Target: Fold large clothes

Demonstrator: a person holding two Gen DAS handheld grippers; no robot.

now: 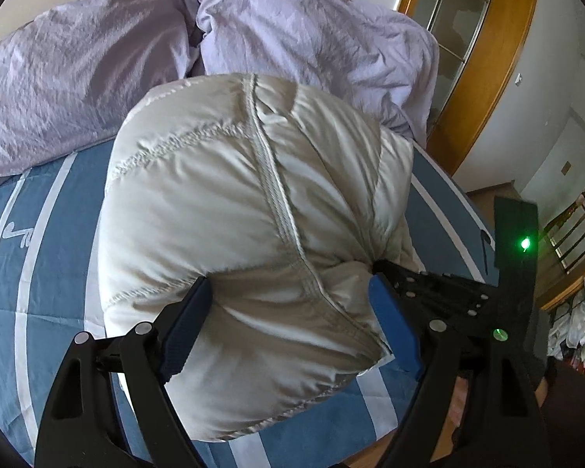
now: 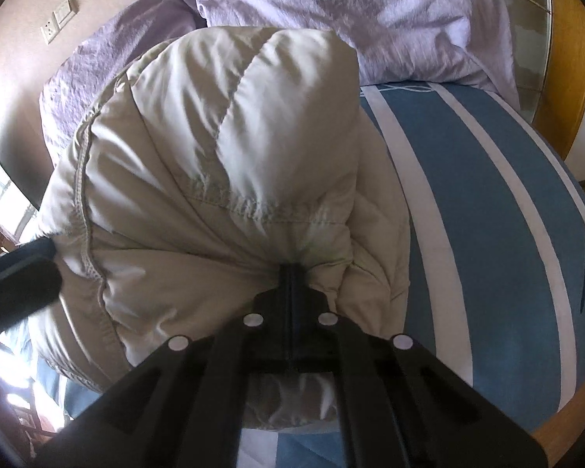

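A puffy cream quilted jacket (image 1: pixel 234 202) lies bundled on the blue bed cover with white stripes (image 1: pixel 4 273). My left gripper (image 1: pixel 288 292) straddles the near end of the bundle, jaws wide. Its blue pads (image 1: pixel 193 312) press into the padding on both sides. In the right wrist view the same jacket (image 2: pixel 222 148) fills the middle. My right gripper (image 2: pixel 292 271) is shut with its fingers together, pinching a gather of the fabric; creases fan out from the tip. The right tool's black body with a green light (image 1: pixel 514 241) shows beside the left one.
Lilac pillows and a crumpled lilac duvet (image 1: pixel 312 31) lie at the head of the bed, just behind the jacket. A wooden-framed glass door (image 1: pixel 483 62) stands to the right. Wall sockets (image 2: pixel 58 19) sit above the pillows. Striped bed cover (image 2: pixel 487 195) stretches to the right of the jacket.
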